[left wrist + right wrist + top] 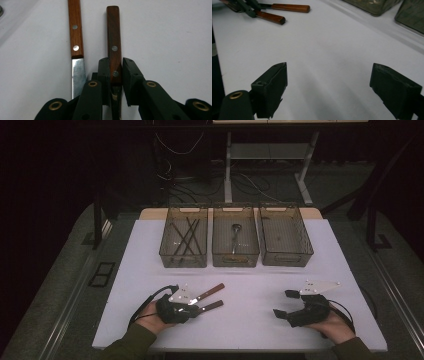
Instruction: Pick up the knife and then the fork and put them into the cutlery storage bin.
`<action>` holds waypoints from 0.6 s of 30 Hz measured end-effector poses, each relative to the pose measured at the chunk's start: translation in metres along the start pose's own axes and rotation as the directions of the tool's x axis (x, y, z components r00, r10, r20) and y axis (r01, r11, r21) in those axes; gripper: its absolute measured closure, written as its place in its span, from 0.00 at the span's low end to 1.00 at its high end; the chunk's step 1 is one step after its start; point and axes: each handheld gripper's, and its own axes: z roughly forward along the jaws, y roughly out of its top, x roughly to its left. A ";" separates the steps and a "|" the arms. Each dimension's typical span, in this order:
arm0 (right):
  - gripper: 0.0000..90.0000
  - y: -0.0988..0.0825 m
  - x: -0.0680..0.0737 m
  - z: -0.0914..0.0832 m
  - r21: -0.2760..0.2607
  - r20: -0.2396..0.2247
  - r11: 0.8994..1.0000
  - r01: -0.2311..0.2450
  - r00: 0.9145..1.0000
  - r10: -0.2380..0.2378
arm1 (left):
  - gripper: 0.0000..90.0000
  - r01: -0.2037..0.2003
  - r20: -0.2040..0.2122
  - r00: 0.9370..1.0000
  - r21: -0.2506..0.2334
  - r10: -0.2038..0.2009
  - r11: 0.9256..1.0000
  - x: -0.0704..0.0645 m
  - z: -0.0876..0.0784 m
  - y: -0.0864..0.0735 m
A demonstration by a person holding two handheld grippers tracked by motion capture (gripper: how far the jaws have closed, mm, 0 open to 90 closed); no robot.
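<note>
Left gripper point(115, 72), ours, clamped on knife point(113, 42) by its handle; risk: thin grip may pivot, nudging second knife point(76, 37) beside it; right gripper point(328, 85) open, idle.

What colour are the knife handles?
Reddish-brown wood with silver rivets on both knife handles, clearest in the left gripper view.

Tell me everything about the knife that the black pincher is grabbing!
The knife in the left gripper has a dark reddish-brown wooden handle with round metal rivets. It lies flat on the white table, handle pointing away from the hand. The jaws squeeze the handle near where the blade starts; the blade is mostly hidden under the gripper. A second, lighter-handled knife lies beside it, not touching.
</note>
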 end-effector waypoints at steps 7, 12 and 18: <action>0.17 0.015 0.003 0.004 -0.003 -0.103 0.998 0.057 0.993 -0.057 | 0.86 -0.019 0.051 0.999 -0.021 0.020 1.000 -0.004 -0.001 0.016; 0.17 0.030 0.011 0.010 -0.011 -0.149 0.993 0.114 0.982 -0.114 | 0.86 -0.051 0.079 0.995 -0.056 0.055 0.997 -0.009 -0.003 0.033; 0.18 0.050 0.020 0.017 -0.032 -0.222 0.985 0.169 0.960 -0.172 | 0.86 -0.105 0.109 0.987 -0.095 0.115 0.990 -0.015 -0.004 0.058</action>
